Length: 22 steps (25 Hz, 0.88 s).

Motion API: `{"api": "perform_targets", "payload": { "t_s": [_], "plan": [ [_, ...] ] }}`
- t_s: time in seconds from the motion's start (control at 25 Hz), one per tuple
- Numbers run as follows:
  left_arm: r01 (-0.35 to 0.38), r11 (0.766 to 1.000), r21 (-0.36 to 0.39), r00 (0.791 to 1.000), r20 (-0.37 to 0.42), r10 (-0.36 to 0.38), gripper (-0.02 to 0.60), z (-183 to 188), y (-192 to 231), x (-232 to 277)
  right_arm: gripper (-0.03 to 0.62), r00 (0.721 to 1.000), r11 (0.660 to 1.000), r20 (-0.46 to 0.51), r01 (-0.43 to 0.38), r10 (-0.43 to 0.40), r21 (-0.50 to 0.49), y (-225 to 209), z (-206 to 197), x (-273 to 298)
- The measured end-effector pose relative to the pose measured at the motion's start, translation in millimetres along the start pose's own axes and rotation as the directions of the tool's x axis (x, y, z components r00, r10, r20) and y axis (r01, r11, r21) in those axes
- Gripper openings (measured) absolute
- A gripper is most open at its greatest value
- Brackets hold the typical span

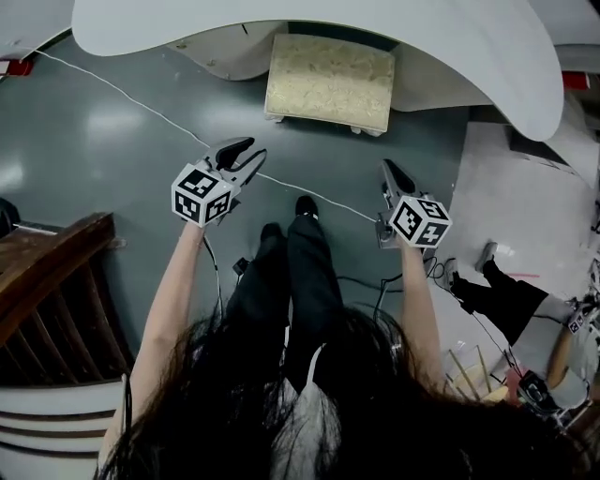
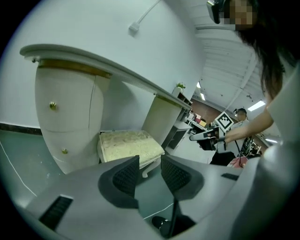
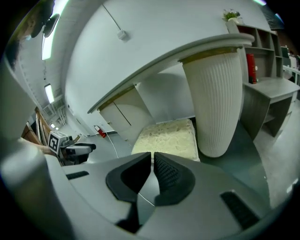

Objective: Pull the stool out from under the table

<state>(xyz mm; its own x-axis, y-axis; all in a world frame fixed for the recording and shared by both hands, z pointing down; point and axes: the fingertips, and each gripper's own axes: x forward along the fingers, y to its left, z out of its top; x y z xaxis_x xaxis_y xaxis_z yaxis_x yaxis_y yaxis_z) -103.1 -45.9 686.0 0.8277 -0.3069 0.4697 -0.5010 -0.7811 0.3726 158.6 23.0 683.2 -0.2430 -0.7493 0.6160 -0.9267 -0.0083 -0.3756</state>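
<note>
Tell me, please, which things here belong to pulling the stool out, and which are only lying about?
For the job: stool; table above it; left gripper; right gripper.

Only lying about: white cable on the floor; wooden chair at the left.

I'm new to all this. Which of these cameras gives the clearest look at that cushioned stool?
The head view: it sees the stool whole from above, at the edge of the table. Both gripper views look from low down, side-on, with the left tongs and right tongs covering its near edge.
</note>
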Motion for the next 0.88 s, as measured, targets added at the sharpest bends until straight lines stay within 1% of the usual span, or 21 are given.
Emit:
{"api": "perform_targets", "payload": {
  "t_s": [0.12, 0.2, 0.36, 0.48, 0.6, 0.64, 0.72, 0.84, 0.88],
  "plan": [
    [-0.001, 0.999, -0.043, 0.999, -0.037, 0.0, 0.137, -10, 20, 29, 0.032, 0.999, 0.999, -0.05, -0.024, 0.022, -0.037, -27, -4, 28],
    [-0.01, 0.997, -0.073, 0.997, -0.072, 0.005, 0.143, -20, 31, 44, 0.032, 0.997, 0.999, -0.078, -0.03, 0.028, -0.036, -47, -8, 45],
    [-0.03, 0.991, -0.128, 0.988, -0.155, 0.009, 0.175, -39, 50, 71, 0.032, 0.994, 0.998, -0.108, -0.028, 0.033, 0.052, -87, -20, 72],
    [-0.035, 0.984, -0.176, 0.987, -0.159, 0.007, 0.211, -44, 66, 93, 0.032, 0.993, 0.994, -0.117, -0.018, 0.031, 0.111, -115, -24, 90],
    [-0.05, 0.973, -0.224, 0.987, -0.158, 0.015, 0.24, -47, 86, 108, 0.034, 0.991, 0.988, -0.122, -0.026, 0.045, 0.155, -134, -24, 107],
    [-0.062, 0.965, -0.253, 0.987, -0.159, 0.022, 0.253, -49, 94, 113, 0.034, 0.991, 0.985, -0.122, -0.025, 0.046, 0.168, -140, -23, 113],
    [-0.089, 0.941, -0.328, 0.987, -0.155, 0.04, 0.287, -53, 112, 124, 0.035, 0.991, 0.978, -0.122, -0.032, 0.058, 0.205, -150, -20, 125],
    [-0.104, 0.885, -0.454, 0.991, -0.123, 0.054, 0.315, -56, 132, 137, 0.042, 0.987, 0.961, -0.112, -0.081, 0.114, 0.264, -156, -17, 143],
    [-0.102, 0.865, -0.49, 0.993, -0.108, 0.056, 0.321, -57, 137, 141, 0.123, 0.984, 0.955, -0.111, -0.102, 0.137, 0.278, -156, -16, 149]
  ]
}}
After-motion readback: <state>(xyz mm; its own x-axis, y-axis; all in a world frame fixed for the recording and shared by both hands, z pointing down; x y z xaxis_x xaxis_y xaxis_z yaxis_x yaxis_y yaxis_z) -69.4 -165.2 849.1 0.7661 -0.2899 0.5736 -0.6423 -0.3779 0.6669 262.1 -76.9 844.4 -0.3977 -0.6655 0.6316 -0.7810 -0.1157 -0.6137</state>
